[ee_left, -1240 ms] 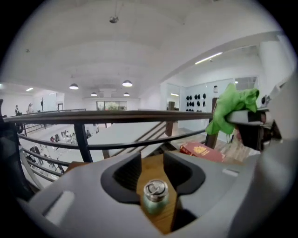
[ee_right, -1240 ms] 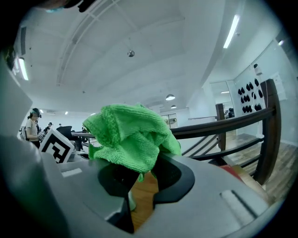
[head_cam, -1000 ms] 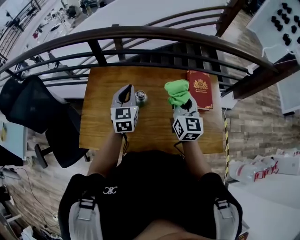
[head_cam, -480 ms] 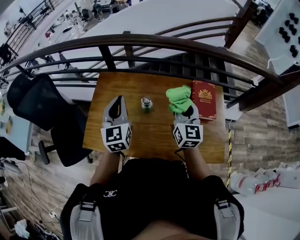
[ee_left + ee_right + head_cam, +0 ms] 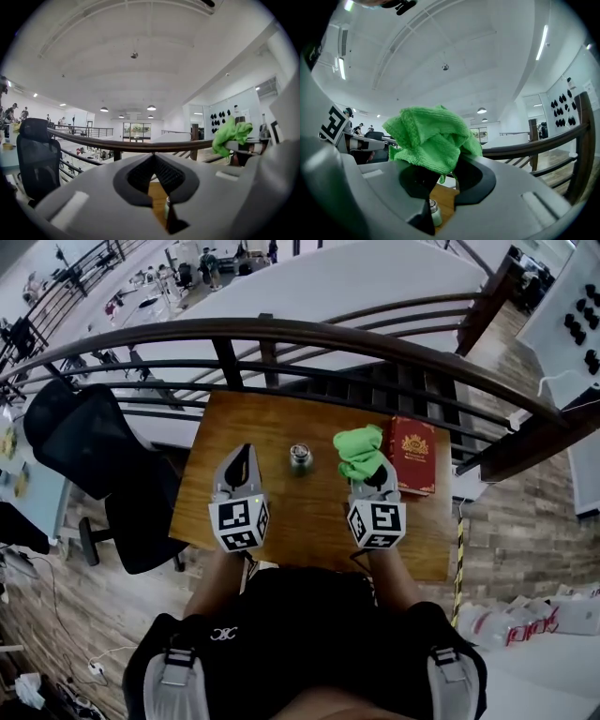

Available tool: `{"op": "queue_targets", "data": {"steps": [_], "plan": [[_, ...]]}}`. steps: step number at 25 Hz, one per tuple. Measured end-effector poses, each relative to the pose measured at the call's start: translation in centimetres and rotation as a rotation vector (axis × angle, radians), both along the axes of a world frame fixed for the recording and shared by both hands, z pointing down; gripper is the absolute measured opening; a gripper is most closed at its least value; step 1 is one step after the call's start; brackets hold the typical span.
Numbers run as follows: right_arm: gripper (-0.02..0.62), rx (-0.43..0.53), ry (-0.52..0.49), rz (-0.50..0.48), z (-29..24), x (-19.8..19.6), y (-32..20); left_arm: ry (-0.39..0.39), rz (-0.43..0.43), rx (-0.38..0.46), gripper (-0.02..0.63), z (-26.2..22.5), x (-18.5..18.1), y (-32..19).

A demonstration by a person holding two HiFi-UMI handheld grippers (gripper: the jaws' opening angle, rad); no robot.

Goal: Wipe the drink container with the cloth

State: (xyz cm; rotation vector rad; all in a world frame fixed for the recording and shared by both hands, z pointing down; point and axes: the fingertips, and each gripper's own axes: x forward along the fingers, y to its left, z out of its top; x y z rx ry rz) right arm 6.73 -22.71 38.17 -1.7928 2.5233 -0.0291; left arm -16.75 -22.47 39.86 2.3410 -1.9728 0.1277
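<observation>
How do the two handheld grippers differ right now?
The left gripper has its jaws closed on nothing, while the right gripper is clamped on a bunched green cloth. The left gripper sits left of the small drink can; the right gripper sits on its other side, next to the red book. Both are grey, carry a marker cube, and point away from the person over the wooden table.

head: high, steeply down on table (image 5: 281, 427) | gripper views: low, level, toward railing (image 5: 130, 145) | shared: drink container (image 5: 300, 457)
</observation>
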Motion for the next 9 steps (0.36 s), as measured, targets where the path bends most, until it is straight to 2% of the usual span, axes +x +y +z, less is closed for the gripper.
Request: {"op": "queue_targets", "data": {"steps": [9], "plan": [[0.075, -0.058, 0.010, -0.049, 1.9, -2.9, 2.3, 0.026, 0.029, -0.028, 0.054, 0.9, -0.1, 1.5]]}}
